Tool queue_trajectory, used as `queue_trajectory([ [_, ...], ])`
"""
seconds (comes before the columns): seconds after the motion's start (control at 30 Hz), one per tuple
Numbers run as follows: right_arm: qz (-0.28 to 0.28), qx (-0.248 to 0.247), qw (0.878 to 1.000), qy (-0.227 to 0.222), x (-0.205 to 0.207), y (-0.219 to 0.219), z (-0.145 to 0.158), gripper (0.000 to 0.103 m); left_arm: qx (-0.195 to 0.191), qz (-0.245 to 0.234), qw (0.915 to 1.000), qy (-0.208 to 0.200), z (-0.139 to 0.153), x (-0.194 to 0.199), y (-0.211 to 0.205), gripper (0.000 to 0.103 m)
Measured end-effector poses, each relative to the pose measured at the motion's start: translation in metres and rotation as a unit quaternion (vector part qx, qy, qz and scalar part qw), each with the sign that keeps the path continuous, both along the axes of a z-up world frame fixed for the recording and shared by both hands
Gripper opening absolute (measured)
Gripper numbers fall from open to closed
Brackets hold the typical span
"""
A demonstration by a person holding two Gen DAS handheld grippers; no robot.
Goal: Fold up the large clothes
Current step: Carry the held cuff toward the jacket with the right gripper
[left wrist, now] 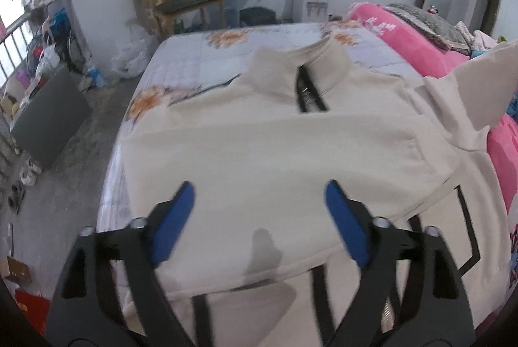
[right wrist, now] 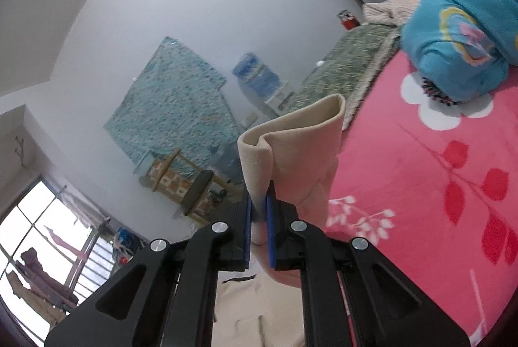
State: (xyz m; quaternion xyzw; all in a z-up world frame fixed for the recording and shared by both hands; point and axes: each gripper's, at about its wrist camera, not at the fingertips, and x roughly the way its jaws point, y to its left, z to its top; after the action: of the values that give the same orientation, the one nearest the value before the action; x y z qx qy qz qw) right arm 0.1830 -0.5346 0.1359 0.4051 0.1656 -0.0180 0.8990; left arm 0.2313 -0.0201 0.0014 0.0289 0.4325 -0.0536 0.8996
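Right tongs (right wrist: 259, 207) pinch sleeve (right wrist: 291, 146), cuff seemingly curled; jacket (left wrist: 259, 146) hem cropped.

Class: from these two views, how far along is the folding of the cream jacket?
Done: the cream jacket lies flat on the bed, its near sleeve already folded across the chest. In hand: the right tongs are shut on the other sleeve, lifted over the pink blanket; the left tongs hover open. Left: lay that sleeve across, then fold the body.
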Motion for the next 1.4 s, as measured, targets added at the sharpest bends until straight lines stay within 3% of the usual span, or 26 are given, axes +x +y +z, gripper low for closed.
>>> queue_trajectory([
  [0.23,0.054,-0.049,0.997,-0.029,0.004,0.067,0.036,0.008,-0.032,0.02,0.9969,0.069,-0.04,0.004,0.033,0.024],
  [0.37,0.09,-0.071,0.992,-0.046,0.007,0.109,0.053,0.008,-0.036,0.024,0.9962,0.076,-0.054,0.002,0.04,0.007],
  [0.67,0.173,-0.094,0.978,-0.072,0.021,0.218,0.068,0.008,-0.104,0.037,0.9923,0.056,-0.037,-0.02,0.073,0.005],
  [0.93,0.279,-0.117,0.952,-0.045,0.046,0.342,0.03,0.008,-0.155,0.055,0.986,0.027,-0.018,-0.06,0.115,0.005],
  [1.03,0.346,-0.152,0.926,0.002,0.054,0.412,-0.01,0.01,-0.176,0.057,0.9825,0.019,-0.014,-0.069,0.126,0.005],
  [1.1,0.39,-0.176,0.901,0.064,0.061,0.449,-0.047,0.024,-0.186,0.057,0.9807,0.018,-0.014,-0.07,0.131,0.005],
  [1.13,0.403,-0.184,0.892,0.089,0.064,0.461,-0.058,0.045,-0.188,0.057,0.9802,0.018,-0.014,-0.07,0.133,0.005],
  [1.17,0.414,-0.195,0.88,0.131,0.065,0.474,-0.079,0.053,-0.191,0.057,0.9798,0.018,-0.015,-0.07,0.134,0.005],
  [1.23,0.422,-0.195,0.869,0.17,0.064,0.478,-0.105,0.054,-0.195,0.055,0.979,0.02,-0.017,-0.068,0.133,0.005],
  [1.33,0.399,-0.177,0.878,0.196,0.054,0.446,-0.122,0.054,-0.205,0.049,0.9773,0.023,-0.02,-0.062,0.133,0.005],
  [1.4,0.367,-0.168,0.892,0.203,0.046,0.412,-0.121,0.058,-0.212,0.043,0.976,0.024,-0.02,-0.054,0.131,0.005],
])
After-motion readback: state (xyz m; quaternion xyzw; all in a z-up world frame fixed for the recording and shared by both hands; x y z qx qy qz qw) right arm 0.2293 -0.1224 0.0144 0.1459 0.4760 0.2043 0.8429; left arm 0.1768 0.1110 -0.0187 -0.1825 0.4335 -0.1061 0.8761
